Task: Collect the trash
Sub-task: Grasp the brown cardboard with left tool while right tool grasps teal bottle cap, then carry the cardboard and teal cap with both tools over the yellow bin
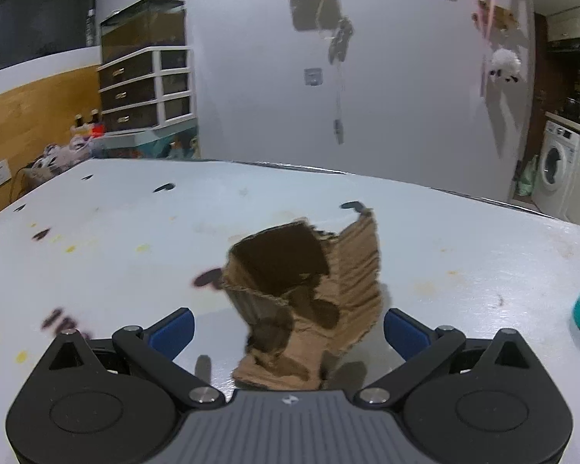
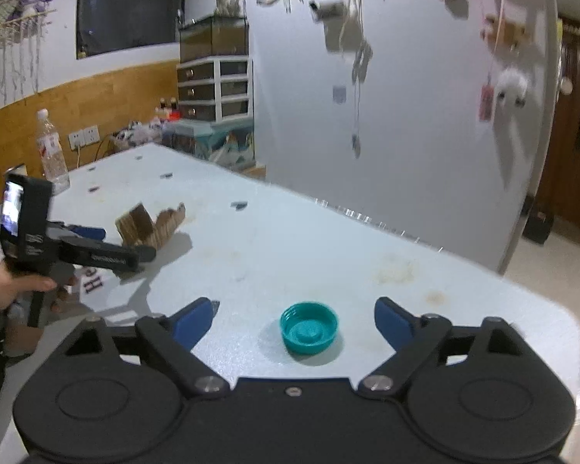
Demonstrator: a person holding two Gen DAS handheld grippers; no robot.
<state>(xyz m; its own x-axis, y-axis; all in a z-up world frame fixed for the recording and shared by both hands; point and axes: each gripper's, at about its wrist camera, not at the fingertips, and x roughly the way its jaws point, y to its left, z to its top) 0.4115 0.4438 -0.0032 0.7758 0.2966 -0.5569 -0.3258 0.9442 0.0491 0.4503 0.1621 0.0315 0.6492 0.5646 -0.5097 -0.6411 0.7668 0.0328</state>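
Cardboard scrap (image 1: 305, 294) is straddled by the released left gripper (image 1: 289, 330), untouched; the teal cap (image 2: 309, 327), at 3 o'clock of it on the table (image 2: 290, 232), sits between the right gripper's (image 2: 294, 323) spread jaws. Both are judged mid-approach; closing is needed next.

A clear water bottle (image 2: 52, 150) is stood upright on the pale table (image 2: 328, 239). Drawers (image 2: 212, 91) are seen beyond.
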